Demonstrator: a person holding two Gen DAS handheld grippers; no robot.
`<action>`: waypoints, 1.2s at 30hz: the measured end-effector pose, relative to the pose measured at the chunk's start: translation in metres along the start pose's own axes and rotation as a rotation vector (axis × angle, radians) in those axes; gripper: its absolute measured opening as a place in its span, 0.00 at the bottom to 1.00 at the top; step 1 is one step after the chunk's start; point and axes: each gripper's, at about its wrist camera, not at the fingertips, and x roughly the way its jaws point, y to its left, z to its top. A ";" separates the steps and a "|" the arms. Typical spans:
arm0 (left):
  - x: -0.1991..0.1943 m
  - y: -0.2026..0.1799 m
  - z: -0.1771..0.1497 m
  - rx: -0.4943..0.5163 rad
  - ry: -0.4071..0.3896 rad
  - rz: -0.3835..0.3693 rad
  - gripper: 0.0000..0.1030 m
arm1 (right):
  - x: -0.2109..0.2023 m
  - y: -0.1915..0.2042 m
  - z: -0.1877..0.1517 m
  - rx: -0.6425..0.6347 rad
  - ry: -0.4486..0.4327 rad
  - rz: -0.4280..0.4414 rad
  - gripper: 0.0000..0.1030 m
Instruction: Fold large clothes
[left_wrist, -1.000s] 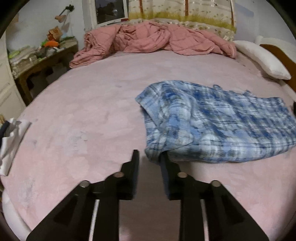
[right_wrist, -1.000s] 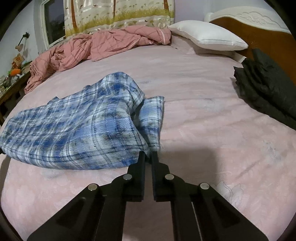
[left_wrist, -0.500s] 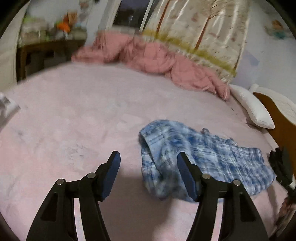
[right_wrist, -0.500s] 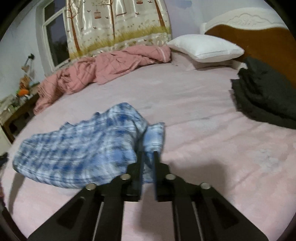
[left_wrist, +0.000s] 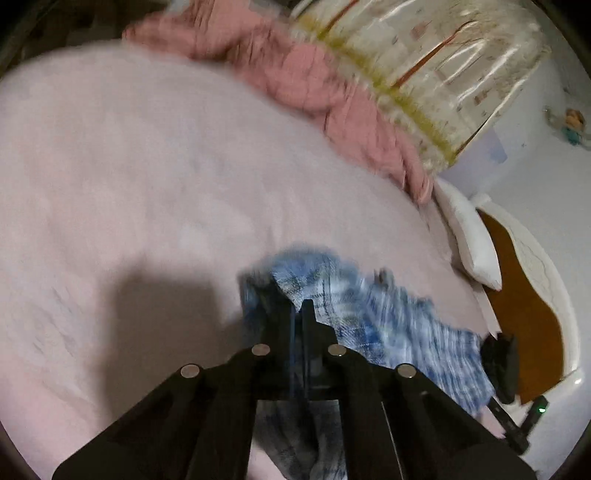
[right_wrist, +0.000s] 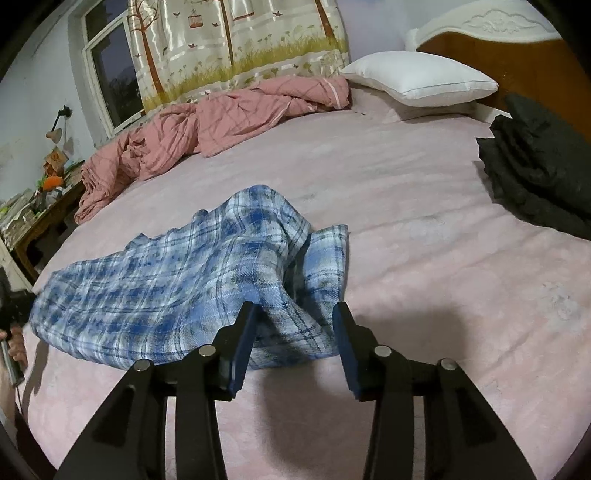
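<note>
While the left-wrist view is smeared by motion, the left gripper (left_wrist: 298, 306) reads clearly enough at lower centre of that frame: jaws pressed together, having just snapped closed, with a fold of the blue plaid garment (left_wrist: 373, 317) pinched between them and more cloth hanging beneath the fingers. From there the garment trails off toward the right of that frame across the pink bed sheet (left_wrist: 147, 177). Right-wrist view is sharp. Right gripper (right_wrist: 295, 314) sits at lower centre, jaws partway apart and just been opening; the garment's near corner lies in the gap, pads not pressing on it. Plaid cloth spreads from centre frame out to the left edge, one hump raised in the middle, a flat flap beside it on the right. A person's hand (right_wrist: 14, 343) shows at the far left edge beside the cloth's far end. Crumpled pink quilt (right_wrist: 207, 125) along the upper left, white pillow (right_wrist: 417, 79) upper right against the wooden headboard (right_wrist: 491, 55), folded dark clothing (right_wrist: 539, 162) at right edge, well apart from the plaid.
</note>
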 end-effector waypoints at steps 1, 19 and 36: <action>-0.003 -0.008 0.006 0.043 -0.031 0.028 0.02 | -0.001 0.000 -0.001 -0.006 -0.002 -0.002 0.43; -0.005 -0.050 -0.020 0.310 -0.064 0.240 0.48 | -0.018 0.012 0.000 -0.080 -0.092 -0.066 0.61; 0.005 -0.088 -0.050 0.473 -0.094 0.284 0.72 | -0.008 0.022 0.013 -0.040 -0.094 0.004 0.06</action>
